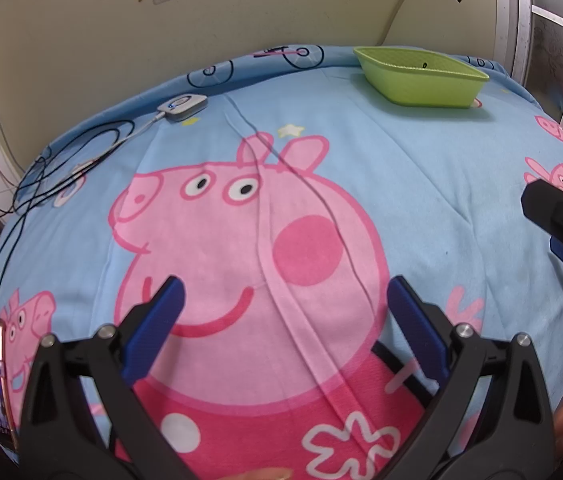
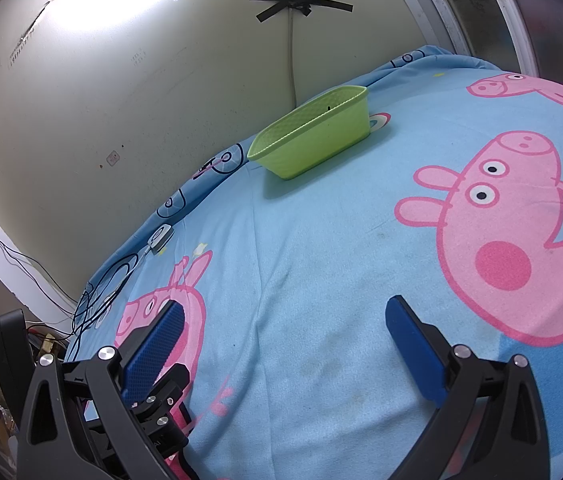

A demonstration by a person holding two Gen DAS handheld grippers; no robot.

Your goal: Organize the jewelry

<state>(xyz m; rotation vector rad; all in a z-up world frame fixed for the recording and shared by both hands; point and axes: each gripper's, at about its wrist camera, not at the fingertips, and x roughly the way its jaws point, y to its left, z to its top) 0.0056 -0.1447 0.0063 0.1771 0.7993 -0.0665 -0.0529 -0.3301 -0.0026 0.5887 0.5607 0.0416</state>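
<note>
Both the left claw (image 1: 281,320) and right claw (image 2: 285,344) hang apart and empty over the bed (image 1: 421,168), while the basket (image 1: 421,80) by the wall holds something small and dark, probably light, slippery jewelry best pinched across its middle.

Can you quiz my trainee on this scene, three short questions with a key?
1. True or false: the green basket stands at the far edge of the bed, near the wall.
2. What does the left gripper hold? A) a necklace B) nothing C) a cable
3. Fill in: the small white device with a lit blue dot lies to the ___ of the basket in the left view.

Key: 1 true; 2 B; 3 left. The right gripper is open and empty too.
</note>
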